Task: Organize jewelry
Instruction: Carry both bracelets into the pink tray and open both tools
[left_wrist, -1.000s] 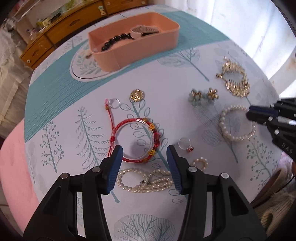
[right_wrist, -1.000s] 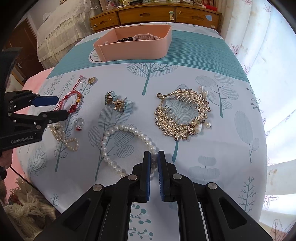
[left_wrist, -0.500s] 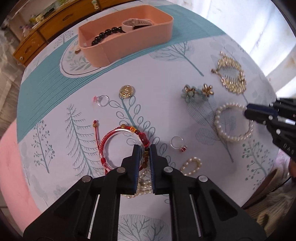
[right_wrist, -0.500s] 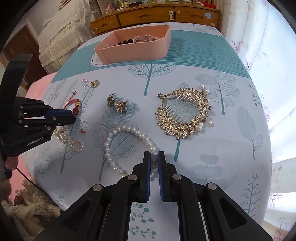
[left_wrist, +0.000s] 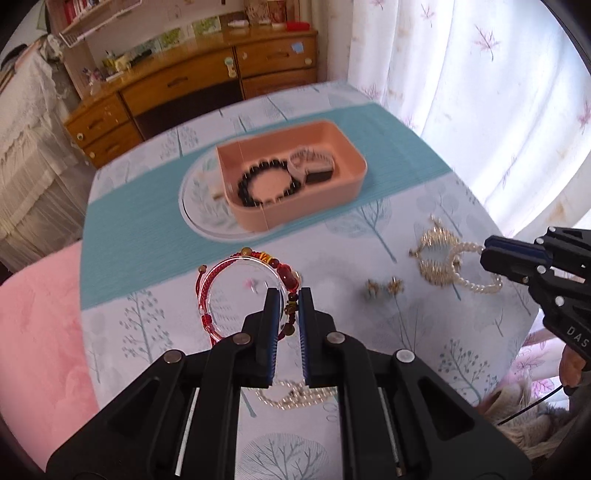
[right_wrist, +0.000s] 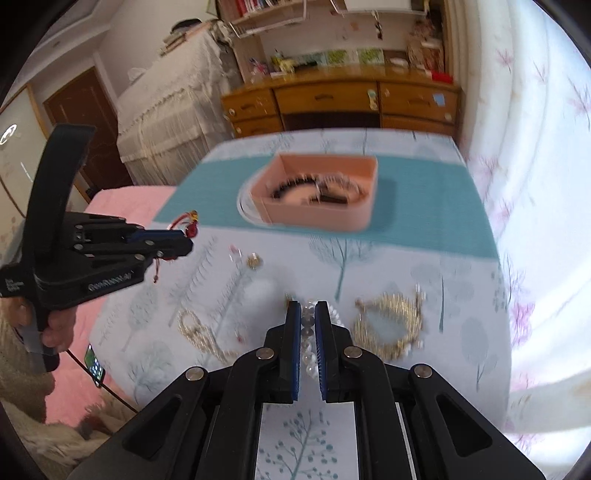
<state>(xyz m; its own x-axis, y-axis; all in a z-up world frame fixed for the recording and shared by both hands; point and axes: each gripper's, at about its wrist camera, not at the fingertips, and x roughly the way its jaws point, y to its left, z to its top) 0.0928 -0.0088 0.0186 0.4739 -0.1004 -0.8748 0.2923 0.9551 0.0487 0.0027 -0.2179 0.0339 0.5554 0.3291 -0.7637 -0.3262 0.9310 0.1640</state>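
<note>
My left gripper (left_wrist: 287, 295) is shut on a red beaded bracelet (left_wrist: 221, 273) and holds it in the air above the table; it also shows in the right wrist view (right_wrist: 188, 225). My right gripper (right_wrist: 307, 306) is shut on a white pearl bracelet (right_wrist: 334, 312), lifted off the cloth; it also shows in the left wrist view (left_wrist: 476, 286). The pink box (left_wrist: 351, 155) stands ahead on a white plate and holds a black bead bracelet (left_wrist: 247, 186) and a watch (left_wrist: 314, 166).
On the tablecloth lie a gold hair comb (right_wrist: 388, 325), flower earrings (left_wrist: 382, 286), a pearl necklace (left_wrist: 295, 397), a gold pendant (right_wrist: 254, 261) and a ring (right_wrist: 234, 253). A wooden dresser (right_wrist: 332, 99) stands behind the table. Pink bedding (left_wrist: 37, 332) is at left.
Both grippers have risen from the table and tilted up toward the box. The left closed on the red bracelet and lifted it; the right lifted the pearl bracelet.
</note>
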